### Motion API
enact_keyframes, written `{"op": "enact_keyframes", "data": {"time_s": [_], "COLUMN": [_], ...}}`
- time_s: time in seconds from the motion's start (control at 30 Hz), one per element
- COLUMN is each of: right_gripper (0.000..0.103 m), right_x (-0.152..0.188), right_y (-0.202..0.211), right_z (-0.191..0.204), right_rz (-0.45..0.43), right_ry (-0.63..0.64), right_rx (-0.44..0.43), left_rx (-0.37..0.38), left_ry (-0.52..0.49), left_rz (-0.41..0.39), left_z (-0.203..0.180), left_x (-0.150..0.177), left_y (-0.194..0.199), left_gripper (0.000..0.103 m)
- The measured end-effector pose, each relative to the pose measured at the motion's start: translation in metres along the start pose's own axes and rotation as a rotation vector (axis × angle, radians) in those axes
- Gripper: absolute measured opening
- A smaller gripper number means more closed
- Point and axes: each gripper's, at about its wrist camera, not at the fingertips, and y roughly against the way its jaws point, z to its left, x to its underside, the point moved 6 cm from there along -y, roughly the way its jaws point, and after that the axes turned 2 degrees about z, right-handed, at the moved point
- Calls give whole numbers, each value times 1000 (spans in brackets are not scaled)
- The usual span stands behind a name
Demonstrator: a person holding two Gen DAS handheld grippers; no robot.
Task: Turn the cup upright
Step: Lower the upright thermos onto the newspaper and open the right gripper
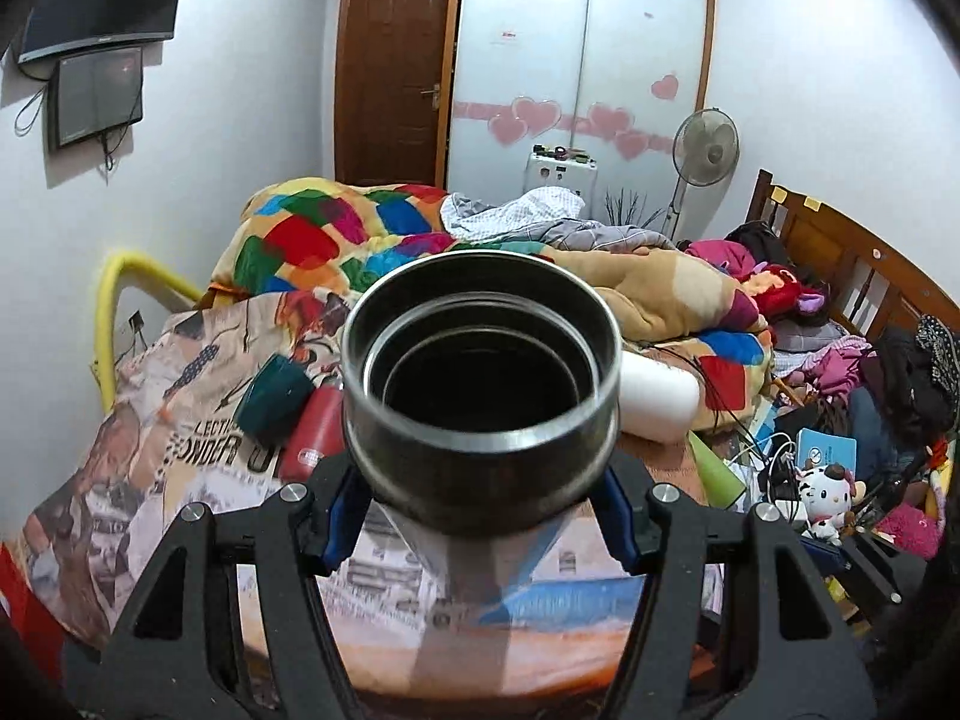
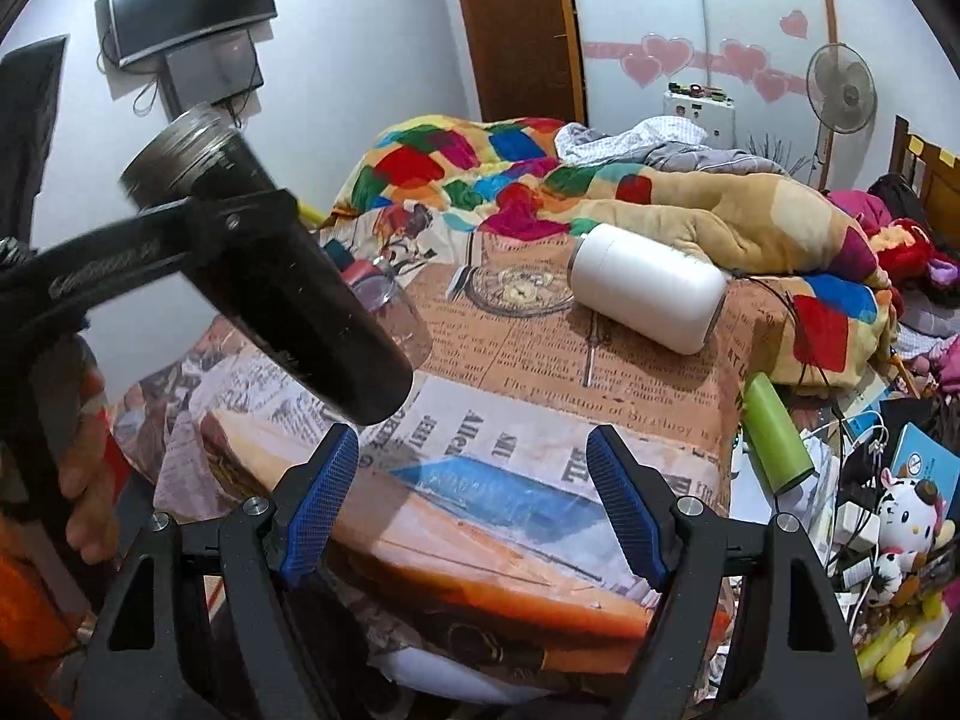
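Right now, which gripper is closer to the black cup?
Left. The left gripper is clamped around the black cup, holding it tilted in the air. The right gripper is open below it, not touching.

Five cups: black (image 2: 264, 264), white (image 2: 651, 288), green (image 2: 774, 435), red (image 1: 312, 432), teal (image 1: 273, 399).

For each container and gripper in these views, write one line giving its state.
black cup: held tilted in the air, mouth up
left gripper: shut on black cup
right gripper: open
white bottle: lying on its side
green bottle: lying down
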Motion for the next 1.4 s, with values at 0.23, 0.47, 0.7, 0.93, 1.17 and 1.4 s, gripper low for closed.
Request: {"op": "enact_keyframes", "data": {"time_s": [0.23, 0.47, 0.7, 0.93, 1.17, 1.4], "right_gripper": [76, 76, 76, 76, 76, 76], "right_x": [-2, 2, 2, -3, -19, -40], "right_y": [-3, -9, -10, 4, 51, 125], "right_z": [-6, -6, -2, 5, 17, 37], "right_rz": [0, 23, 28, 0, -118, -331], "right_ry": [-19, -17, -14, -8, -11, -22], "right_rx": [7, 12, 8, 20, 29, 45], "left_rx": [-1, 6, 23, 61, 83, 67], "left_ry": [-22, -32, -67, -96, -128, -138], "left_rz": [48, 118, 150, 97, -61, -294], "left_z": [-2, -5, -12, -13, -5, 8], "left_x": [10, 35, 47, 33, 11, -3], "left_y": [-31, -56, -58, -16, 68, 171], "left_gripper": [63, 63, 64, 64, 65, 77]}}
